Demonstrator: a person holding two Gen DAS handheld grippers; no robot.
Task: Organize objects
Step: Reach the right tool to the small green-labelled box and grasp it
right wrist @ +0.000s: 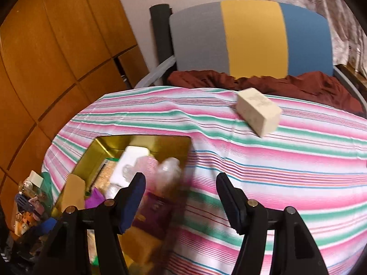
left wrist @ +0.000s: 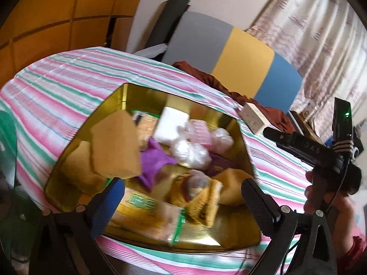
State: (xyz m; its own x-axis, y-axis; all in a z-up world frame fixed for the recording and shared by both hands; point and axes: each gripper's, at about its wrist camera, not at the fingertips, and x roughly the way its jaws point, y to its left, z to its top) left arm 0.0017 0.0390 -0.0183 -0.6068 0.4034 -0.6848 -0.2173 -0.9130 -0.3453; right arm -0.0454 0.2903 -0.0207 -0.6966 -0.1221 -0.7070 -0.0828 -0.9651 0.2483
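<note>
A gold tin box (left wrist: 201, 238) sits on the striped cloth, filled with mixed items: a tan sponge block (left wrist: 114, 146), a purple cloth (left wrist: 156, 160), clear plastic bags (left wrist: 192, 153), a white box (left wrist: 170, 123) and green-printed packets (left wrist: 146, 208). My left gripper (left wrist: 181, 197) hovers open over the box, holding nothing. My right gripper (right wrist: 181, 197) is open and empty above the box's right edge (right wrist: 183, 146). A cream block (right wrist: 259, 112) lies alone on the cloth at the far right; it also shows in the left wrist view (left wrist: 254, 119).
The table wears a pink, green and white striped cloth (right wrist: 286, 165). A chair with grey, yellow and blue back (right wrist: 252, 39) holds a maroon cloth (right wrist: 298, 84) behind it. Wooden cabinets (right wrist: 45, 57) stand left. A cluttered basket (right wrist: 29, 206) sits at the table's left.
</note>
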